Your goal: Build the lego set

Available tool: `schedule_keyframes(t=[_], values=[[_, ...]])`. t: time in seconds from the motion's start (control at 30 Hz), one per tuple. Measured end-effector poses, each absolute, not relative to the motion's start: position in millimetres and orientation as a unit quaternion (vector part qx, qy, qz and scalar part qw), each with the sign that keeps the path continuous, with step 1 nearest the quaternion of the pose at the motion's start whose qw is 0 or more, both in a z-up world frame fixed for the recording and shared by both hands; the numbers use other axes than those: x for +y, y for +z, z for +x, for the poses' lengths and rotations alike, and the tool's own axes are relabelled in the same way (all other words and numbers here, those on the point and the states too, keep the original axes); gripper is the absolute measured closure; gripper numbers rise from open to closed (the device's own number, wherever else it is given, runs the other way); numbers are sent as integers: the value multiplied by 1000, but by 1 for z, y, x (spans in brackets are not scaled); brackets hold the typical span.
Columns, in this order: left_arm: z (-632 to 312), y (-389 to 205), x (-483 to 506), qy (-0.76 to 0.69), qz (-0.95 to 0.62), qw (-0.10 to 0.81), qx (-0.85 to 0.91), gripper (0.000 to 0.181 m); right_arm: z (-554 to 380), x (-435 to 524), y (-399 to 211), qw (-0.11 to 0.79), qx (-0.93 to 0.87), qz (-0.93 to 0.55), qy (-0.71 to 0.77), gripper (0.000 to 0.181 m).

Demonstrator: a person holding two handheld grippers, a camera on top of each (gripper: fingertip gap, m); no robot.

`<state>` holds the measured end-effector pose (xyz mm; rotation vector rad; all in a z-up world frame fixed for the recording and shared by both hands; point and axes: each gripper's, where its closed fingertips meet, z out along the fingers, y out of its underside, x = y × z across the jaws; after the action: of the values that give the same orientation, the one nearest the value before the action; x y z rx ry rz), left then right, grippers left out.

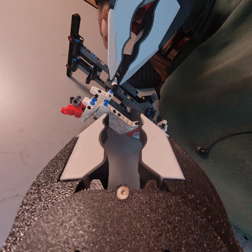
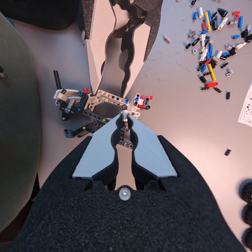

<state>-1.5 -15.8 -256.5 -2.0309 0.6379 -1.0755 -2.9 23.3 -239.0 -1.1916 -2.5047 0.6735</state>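
left wrist view: left gripper [image 1: 123, 120] at frame centre, jaws wide apart, straddling the white beam end of the lego build [image 1: 120, 105]. looks like contact on both sides, so prob bracing it, but can't confirm a real clamp. build sits on the pale table [image 1: 34, 81] mid-frame and runs to the upper left. right gripper [image 1: 115, 81] comes in from the top, tips nearly together on a small white connector [image 1: 114, 81] at the grey beams.

right wrist view: right gripper [image 2: 124, 117] centre, jaws narrowed to a slit around that small white connector [image 2: 124, 115], pinched. build [image 2: 95, 107] is mid-left; left gripper [image 2: 109, 94] drops from the top with its tips on the white beam. loose parts pile [image 2: 212, 45] upper right, instruction sheet [image 2: 246, 109] at the right edge.

handling, my read: light, rigid plastic, smooth, and pin joints pop apart under side load. hold it by the long beams, not the red bits [image 2: 144, 100] or the black spring [image 2: 57, 79]. press pins straight along their axis.
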Motion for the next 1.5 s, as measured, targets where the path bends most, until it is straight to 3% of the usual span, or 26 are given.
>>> schedule_keyframes(t=[0.13, 0.37, 0.6, 0.73, 0.93, 1.2, 1.5], values=[[0, -261, -10, -404, -809, 363, 225, 150, 1, 24, -233, 143, -855, -440, 236, 175], [13, -279, -21, -396, -844, 314, 179, 150, 21, 15, -244, 94, -853, -466, 214, 175], [15, -277, -16, -388, -849, 347, 91, 155, 23, 30, -251, 124, -848, -473, 204, 175], [19, -276, -15, -372, -851, 362, 71, 150, 16, 35, -251, 140, -850, -458, 217, 175], [63, -272, -35, -423, -837, 329, 113, 151, 14, 36, -252, 144, -879, -402, 212, 175], [9, -235, -24, -379, -809, 414, 175, 158, 14, 21, -224, 150, -915, -298, 227, 175], [5, -255, -4, -237, -811, 469, 256, 165, -1, 9, -248, 68, -962, -205, 166, 175]])
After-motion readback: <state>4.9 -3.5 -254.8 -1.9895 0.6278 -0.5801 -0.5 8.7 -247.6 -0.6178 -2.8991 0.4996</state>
